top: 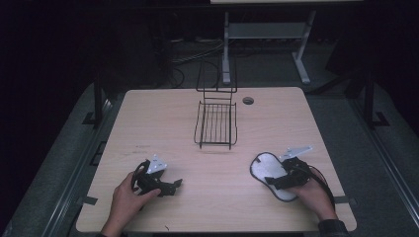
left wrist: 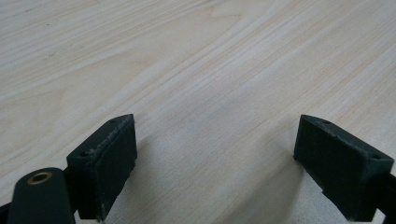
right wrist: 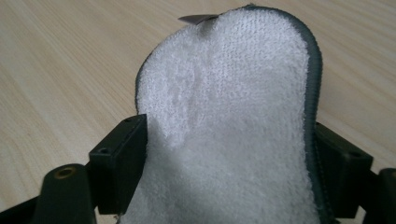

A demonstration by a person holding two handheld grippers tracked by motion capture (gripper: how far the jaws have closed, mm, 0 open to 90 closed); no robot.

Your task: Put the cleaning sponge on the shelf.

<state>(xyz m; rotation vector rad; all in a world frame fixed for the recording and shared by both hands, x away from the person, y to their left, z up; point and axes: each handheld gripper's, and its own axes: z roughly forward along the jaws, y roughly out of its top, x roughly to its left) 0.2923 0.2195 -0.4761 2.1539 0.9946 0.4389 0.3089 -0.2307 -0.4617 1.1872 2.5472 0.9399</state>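
At the near edge of the wooden table, the person's left hand holds the left gripper, which lies low on the table top and points to the right. In the left gripper view its two black jaws stand wide apart, and between them there is nothing but bare wood, so this claw is open and holds nothing.

On the near right side, the right hand holds the right gripper, with a grey three-cornered plate on top. This gripper points to the left, and its tips lie over the white insole. The insole is a flat piece of white terry cloth with a dark edge all around, and it lies on the table in front of the right hand, well apart from the left gripper. In the right gripper view the insole fills the space between the two jaws. The left pad touches its white side edge, and the right pad sits against its dark border. The jaws are set at the two sides of the insole, touching it; how strongly they press I cannot tell.

Farther away, near the middle of the table, stands a black wire rack, with its tall back frame rising at the far side. Just to the right of it there is a small round hole in the table top. Beyond the table, on the dark floor, stand the grey legs of a stand.
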